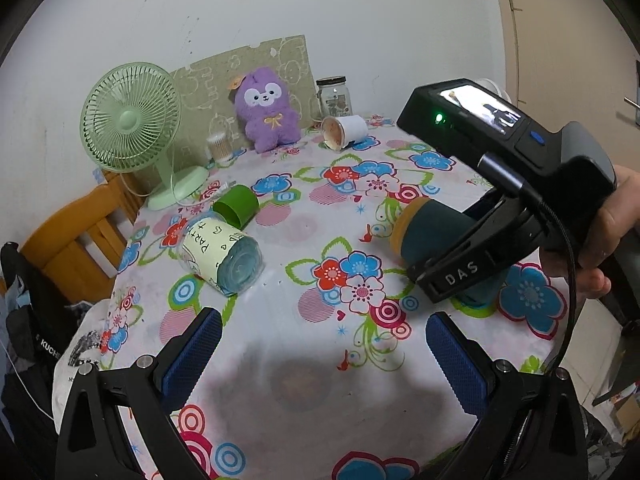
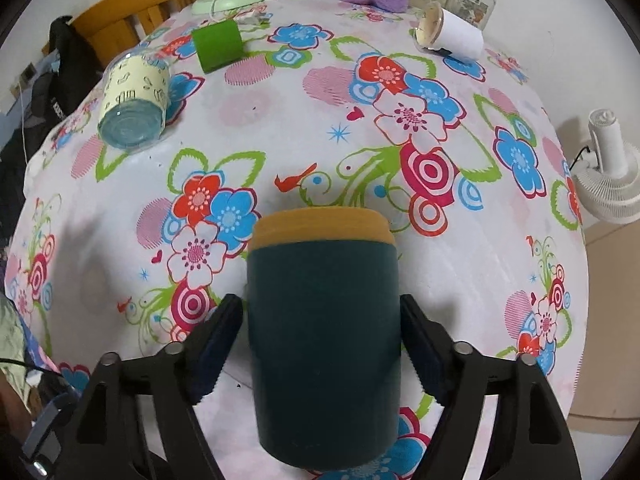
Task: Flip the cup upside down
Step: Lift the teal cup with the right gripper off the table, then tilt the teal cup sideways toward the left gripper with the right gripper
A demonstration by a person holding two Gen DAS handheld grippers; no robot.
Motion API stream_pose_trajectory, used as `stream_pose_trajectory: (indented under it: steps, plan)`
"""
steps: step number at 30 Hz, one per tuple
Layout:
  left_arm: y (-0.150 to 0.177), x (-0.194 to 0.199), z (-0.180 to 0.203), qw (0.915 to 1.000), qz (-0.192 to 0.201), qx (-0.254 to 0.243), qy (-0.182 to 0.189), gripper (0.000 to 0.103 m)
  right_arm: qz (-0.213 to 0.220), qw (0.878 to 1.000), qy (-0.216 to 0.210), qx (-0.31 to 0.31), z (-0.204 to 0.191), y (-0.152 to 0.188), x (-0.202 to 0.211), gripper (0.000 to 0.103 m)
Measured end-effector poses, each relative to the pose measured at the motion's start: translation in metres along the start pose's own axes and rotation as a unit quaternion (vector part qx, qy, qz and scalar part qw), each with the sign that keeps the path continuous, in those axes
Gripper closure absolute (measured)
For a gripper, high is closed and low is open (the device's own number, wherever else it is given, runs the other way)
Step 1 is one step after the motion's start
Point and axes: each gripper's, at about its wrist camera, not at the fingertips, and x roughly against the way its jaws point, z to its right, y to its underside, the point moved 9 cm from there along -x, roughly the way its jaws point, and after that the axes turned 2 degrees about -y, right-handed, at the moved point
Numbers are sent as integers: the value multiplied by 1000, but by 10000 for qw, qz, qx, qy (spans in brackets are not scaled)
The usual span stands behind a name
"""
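Note:
A dark teal cup (image 2: 324, 344) with an orange rim band lies tilted between the fingers of my right gripper (image 2: 322, 344), rim pointing away from the camera. The jaws are closed against its sides. In the left wrist view the same cup (image 1: 432, 236) is held low over the floral tablecloth (image 1: 304, 216) at the right, rim pointing left, with the right gripper (image 1: 460, 276) clamped on it. My left gripper (image 1: 324, 352) is open and empty above the near part of the table.
Other cups lie on their sides: a pale yellow patterned one (image 1: 220, 256), a green one (image 1: 236, 206) and a white one (image 1: 344, 130). A green fan (image 1: 132, 120), purple plush (image 1: 268, 112), glass jar (image 1: 334, 96) and cotton-swab pot (image 1: 219, 146) stand at the back. A wooden chair (image 1: 80, 232) is left.

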Motion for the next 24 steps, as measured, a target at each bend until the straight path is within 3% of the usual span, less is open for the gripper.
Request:
stream_pose_trajectory:
  steps: [15,24]
  plan:
    - [-4,4,6,9999,44,97,82,0,46,10000,-52,17,4,1,6,22]
    - [-20,9,19,9997,146,125,146,0,500,9987,-21,7,19,-10,43,22]
